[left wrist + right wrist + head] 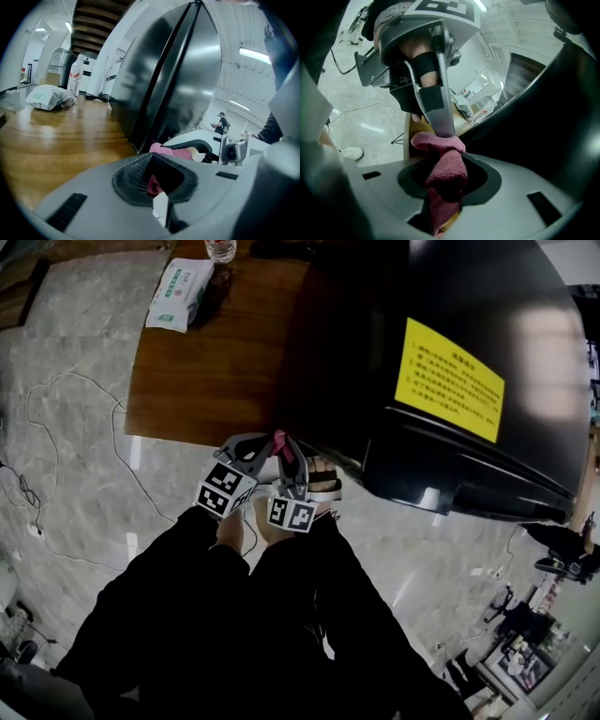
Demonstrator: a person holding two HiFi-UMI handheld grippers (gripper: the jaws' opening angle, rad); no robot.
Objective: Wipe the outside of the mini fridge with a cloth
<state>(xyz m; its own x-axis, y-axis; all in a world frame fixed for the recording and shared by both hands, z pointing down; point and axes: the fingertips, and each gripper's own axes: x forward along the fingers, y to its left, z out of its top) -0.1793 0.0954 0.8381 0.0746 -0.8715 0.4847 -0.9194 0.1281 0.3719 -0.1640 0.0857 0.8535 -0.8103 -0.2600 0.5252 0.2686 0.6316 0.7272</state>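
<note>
A black mini fridge (441,352) with a yellow label (453,379) stands on a wooden table (206,371). Both grippers meet at the table's near edge, by the fridge's lower left corner. A pink cloth (278,440) bunches between them. My left gripper (251,451) is shut on the cloth (168,151), just short of the glossy fridge (173,79). My right gripper (443,206) is also shut on the cloth (446,171). One finger (438,110) of the left gripper presses on the cloth's far end. The dark fridge (553,126) is at the right.
A pack of wet wipes (180,293) and a water bottle (220,249) lie at the table's far side. Cables (84,427) run over the marble floor at the left. The person's dark trouser legs fill the lower middle. Other equipment stands at the lower right.
</note>
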